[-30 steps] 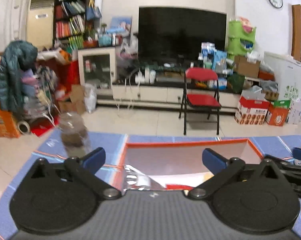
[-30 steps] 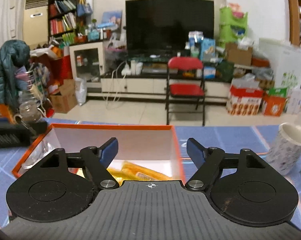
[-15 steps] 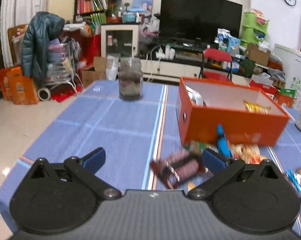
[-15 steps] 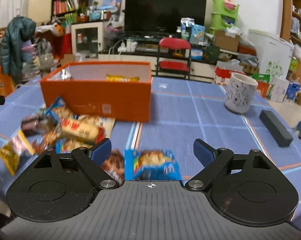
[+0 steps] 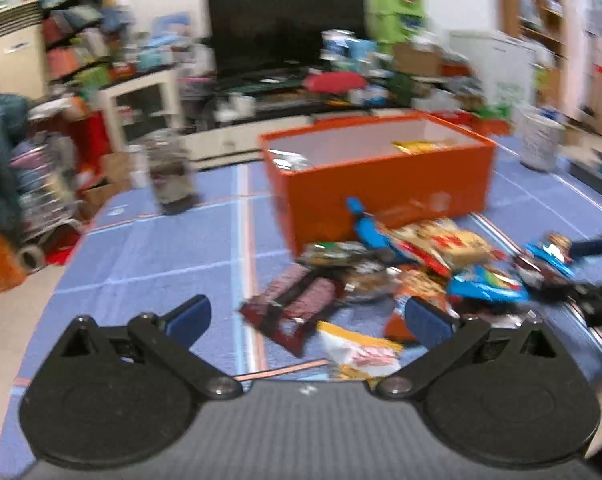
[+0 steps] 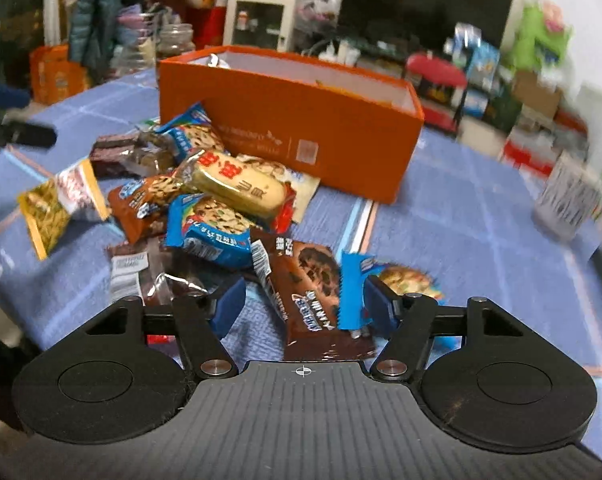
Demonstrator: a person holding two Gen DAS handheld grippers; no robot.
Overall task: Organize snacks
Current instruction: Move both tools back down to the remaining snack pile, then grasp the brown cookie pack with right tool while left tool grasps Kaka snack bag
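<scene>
An orange box [image 5: 381,184] [image 6: 301,120] stands on the blue tablecloth with a few packets inside. A pile of snack packets [image 6: 221,192] lies in front of it. My left gripper [image 5: 309,318] is open and wide, low over a dark red packet [image 5: 297,300] and a yellow-white packet [image 5: 357,352]. My right gripper [image 6: 303,306] has its jaws closing around a brown cookie packet [image 6: 309,280]. A gap shows at the left pad, and a blue packet [image 6: 355,288] lies against the right finger [image 6: 377,308].
A glass jar [image 5: 169,176] stands on the cloth left of the box. A patterned mug [image 6: 573,200] [image 5: 539,142] is to the right. Beyond the table are a TV, a red chair, shelves and boxes. The table's near edge is close under both grippers.
Both grippers have drawn back from over the orange box and sunk to the snack pile in front of it. The right jaws have narrowed around the brown cookie packet.
</scene>
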